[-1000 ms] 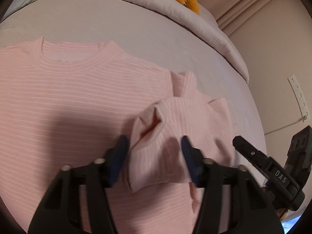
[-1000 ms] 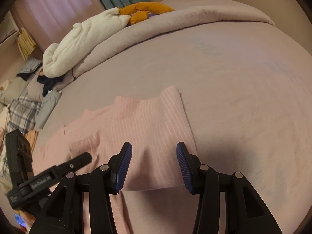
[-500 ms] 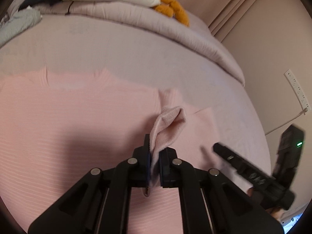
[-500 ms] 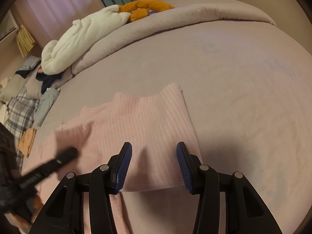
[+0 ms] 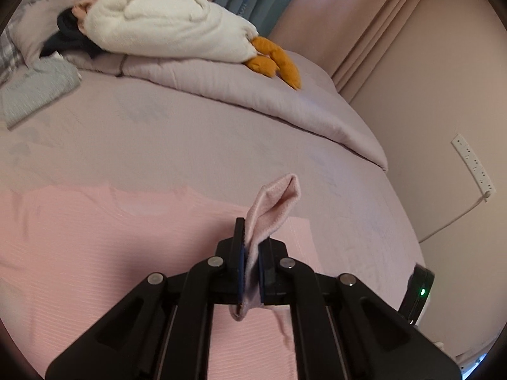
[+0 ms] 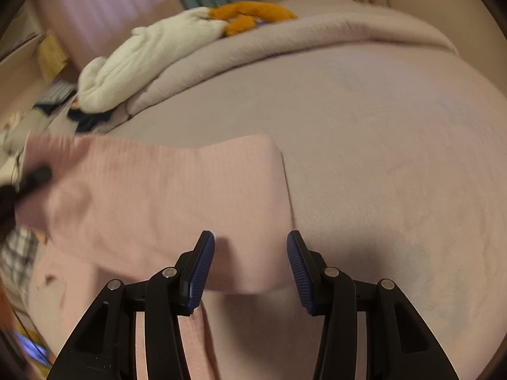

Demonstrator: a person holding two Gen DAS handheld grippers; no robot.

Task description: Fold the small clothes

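A pink ribbed knit top (image 5: 104, 240) lies spread flat on the mauve bed sheet (image 5: 196, 145), neckline toward the far side. The left gripper (image 5: 250, 272) has its jaws clenched on the pink sleeve cuff (image 5: 275, 202), which stands up in a loop above the pads, lifted clear of the garment's body. The right gripper (image 6: 250, 269) hovers with its jaws released, nothing between them, over the near edge of a folded pink panel (image 6: 177, 202) of the same top; whether the pads brush the fabric is hard to tell from this angle.

The step in hand looks like folding the sleeve in across the body. To do it well, the left hand should carry the cuff across toward the middle of the top, keeping it low enough that the sleeve drapes without dragging the shoulder along, and lay it so the sleeve lies parallel to the side edge. The right gripper would help most by pinning the panel beneath it, so the body does not slide on the smooth sheet. Let go of the cuff only once it rests flat, or it may spring back into a loop.

A white plush toy with orange feet (image 5: 177, 28) lies on the rolled duvet (image 5: 285, 101) at the far side, well apart from the work.
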